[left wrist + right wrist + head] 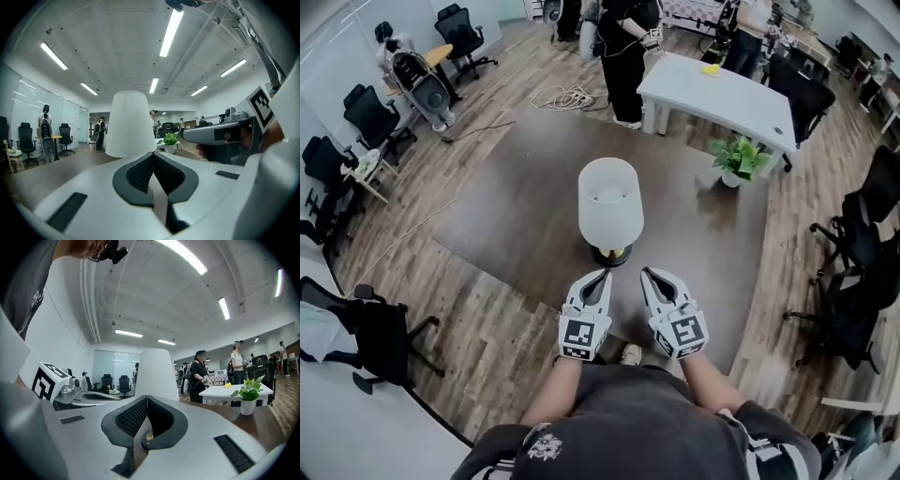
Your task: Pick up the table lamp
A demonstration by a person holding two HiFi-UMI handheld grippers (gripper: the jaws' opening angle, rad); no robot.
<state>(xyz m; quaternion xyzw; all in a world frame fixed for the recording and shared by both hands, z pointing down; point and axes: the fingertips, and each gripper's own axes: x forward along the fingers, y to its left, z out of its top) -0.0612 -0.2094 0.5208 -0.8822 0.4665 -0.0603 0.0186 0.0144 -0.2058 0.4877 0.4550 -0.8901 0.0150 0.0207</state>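
A table lamp (610, 208) with a white shade and a dark, gold-rimmed base stands on the floor mat in the head view. Just short of it, the left gripper (602, 276) and the right gripper (646, 273) point level at the lamp base, side by side, both shut with nothing between their jaws. Neither touches the lamp. The white shade (131, 124) rises just beyond the left gripper (153, 156) in the left gripper view. Above the shut tips of the right gripper (146, 400) the shade (155, 374) stands in the right gripper view.
The lamp stands on a dark floor mat (525, 197) on wood flooring. A white table (717, 94) and a potted plant (737, 159) lie beyond on the right. People stand at the far end (623, 47). Office chairs line the left (370, 117) and right (858, 253) sides.
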